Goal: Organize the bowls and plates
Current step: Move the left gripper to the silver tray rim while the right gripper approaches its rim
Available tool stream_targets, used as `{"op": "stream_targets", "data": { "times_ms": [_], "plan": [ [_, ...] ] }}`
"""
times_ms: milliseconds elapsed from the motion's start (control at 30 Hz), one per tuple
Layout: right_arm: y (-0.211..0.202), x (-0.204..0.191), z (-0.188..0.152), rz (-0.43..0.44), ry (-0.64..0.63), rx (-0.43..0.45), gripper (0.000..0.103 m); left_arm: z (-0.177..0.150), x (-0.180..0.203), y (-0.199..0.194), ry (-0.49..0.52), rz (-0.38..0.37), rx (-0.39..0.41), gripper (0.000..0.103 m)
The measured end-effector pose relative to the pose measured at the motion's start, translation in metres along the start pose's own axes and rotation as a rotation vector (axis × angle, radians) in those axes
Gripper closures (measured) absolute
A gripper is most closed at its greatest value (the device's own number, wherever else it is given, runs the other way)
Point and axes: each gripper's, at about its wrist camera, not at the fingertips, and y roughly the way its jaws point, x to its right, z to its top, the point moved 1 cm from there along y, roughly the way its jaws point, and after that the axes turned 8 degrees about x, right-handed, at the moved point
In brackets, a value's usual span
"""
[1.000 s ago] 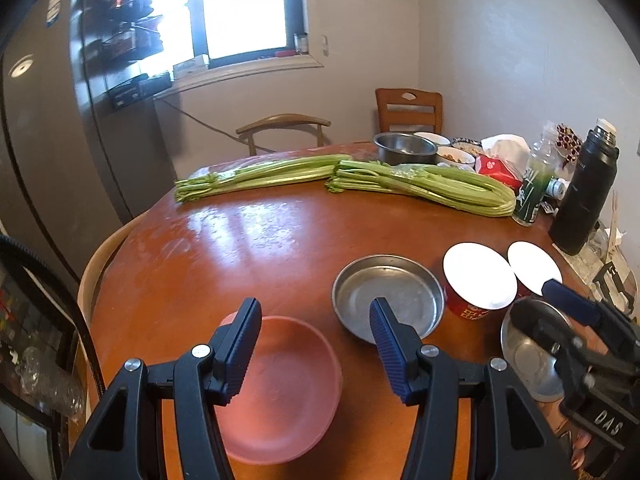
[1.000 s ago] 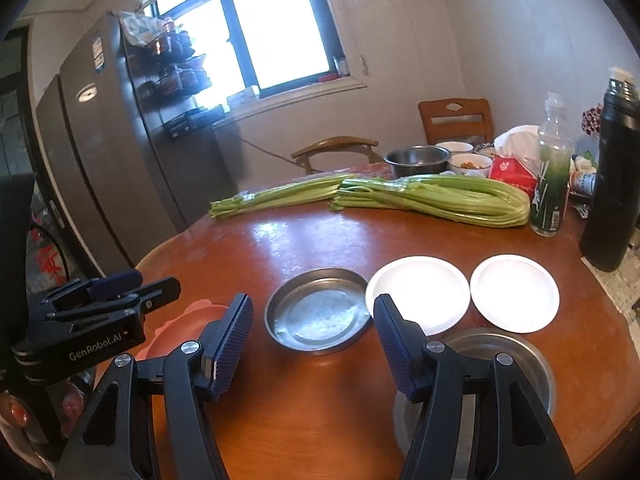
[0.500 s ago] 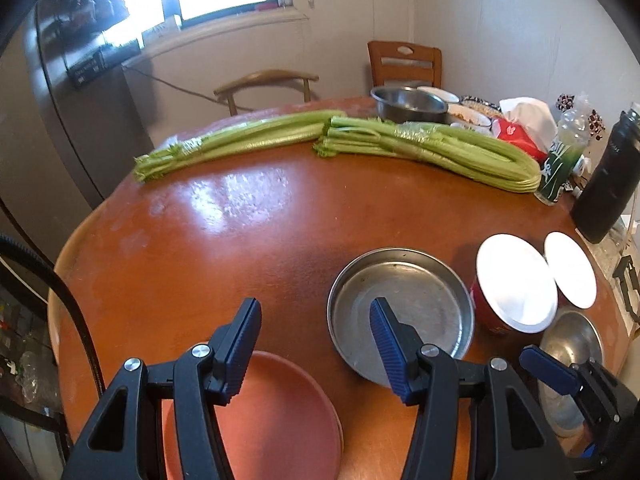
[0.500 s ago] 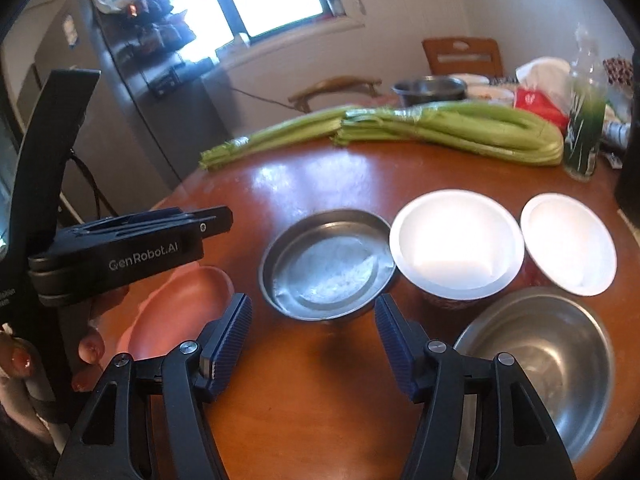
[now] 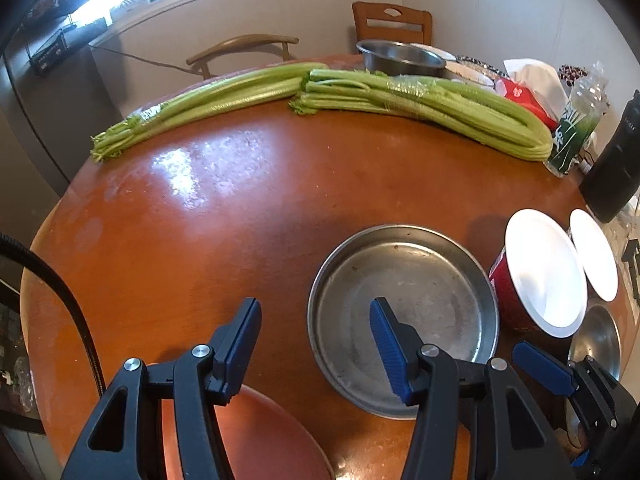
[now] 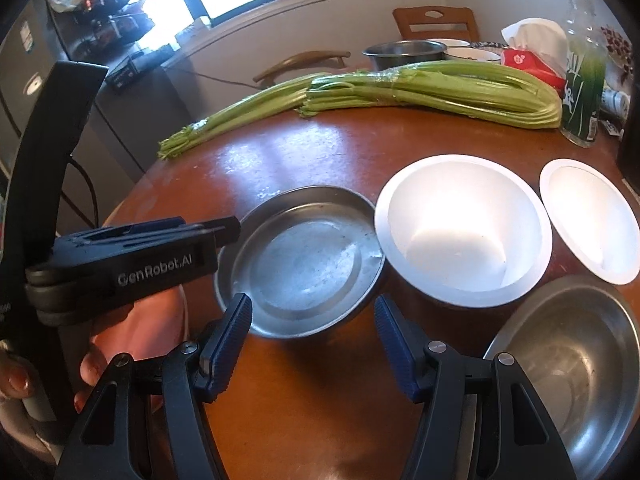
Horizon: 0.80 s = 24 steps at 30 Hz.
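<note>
- Left gripper (image 5: 316,340): spread, holding nothing; steel pan (image 5: 404,320) rim between its fingers.
- Right gripper (image 6: 312,336): spread, holding nothing; pan just ahead, white bowl (image 6: 460,232) ahead-right.

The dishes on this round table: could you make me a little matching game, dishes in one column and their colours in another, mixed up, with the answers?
Things:
1. shallow pan between the two grippers
2. plate under the left gripper
3. bowl right of the pan
4. small plate farthest right

Descriptions:
A. white all over
B. bare steel
C. salmon pink
D. white inside, red outside

Pairs: 1-B, 2-C, 3-D, 4-A
</note>
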Motion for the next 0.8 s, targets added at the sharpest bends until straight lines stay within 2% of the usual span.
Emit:
{"op": "stream_targets", "data": {
  "times_ms": [400,667,800],
  "plan": [
    [0.016,-0.002,0.004,-0.058,-0.039,-0.012,0.037,-0.001,0.003,0.023,0.009,-0.023,-0.041,0.047],
    [0.033,-0.006,0.010,-0.132,-0.091,-0.073,0.037,-0.001,0.004,0.030,0.015,-0.015,-0.060,0.047],
    [0.042,-0.009,0.011,-0.126,-0.117,-0.084,0.037,-0.002,0.007,0.035,0.026,-0.035,-0.083,0.049]
  ]
}}
